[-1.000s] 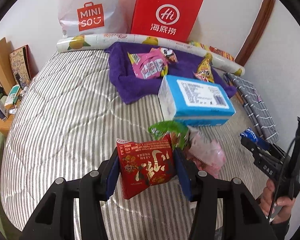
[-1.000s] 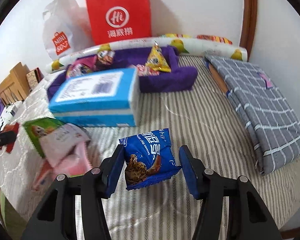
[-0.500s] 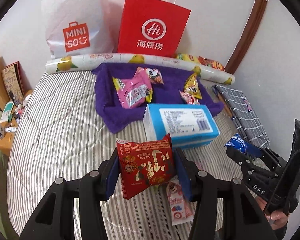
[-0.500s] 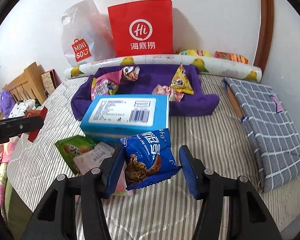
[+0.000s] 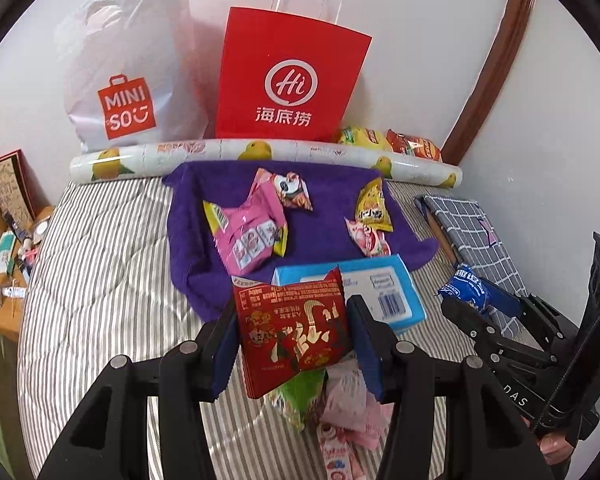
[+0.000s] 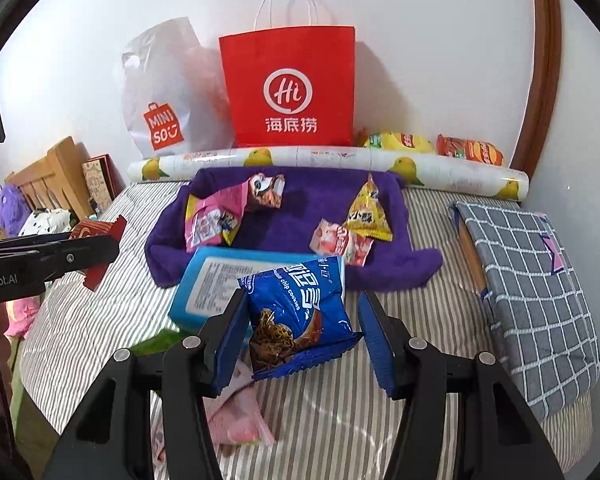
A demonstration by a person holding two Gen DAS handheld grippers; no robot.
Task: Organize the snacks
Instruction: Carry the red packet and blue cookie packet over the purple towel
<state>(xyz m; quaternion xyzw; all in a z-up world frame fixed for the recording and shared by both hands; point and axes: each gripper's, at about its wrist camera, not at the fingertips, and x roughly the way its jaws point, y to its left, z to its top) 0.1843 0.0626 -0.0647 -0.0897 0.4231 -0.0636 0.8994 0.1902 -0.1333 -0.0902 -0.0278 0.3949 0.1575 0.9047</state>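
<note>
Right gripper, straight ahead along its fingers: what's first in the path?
Likely the blue box, directly beyond the blue cookie packet the right gripper holds; purple towel lies behind. Depth unclear.

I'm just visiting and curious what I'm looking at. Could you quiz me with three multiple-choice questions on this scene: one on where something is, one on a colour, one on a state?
1. Where does the yellow triangular packet lie?
A. on the purple towel
B. on the checked cloth
C. inside the red paper bag

2. What colour is the cookie packet?
A. green
B. blue
C. yellow

3. What is the left gripper doing?
A. standing empty
B. lying on the bed
C. gripping a red snack packet

Answers:
1 A, it rests on purple cloth.
2 B, its wrapper is blue.
3 C, the packet is pinched between both pads.
</note>
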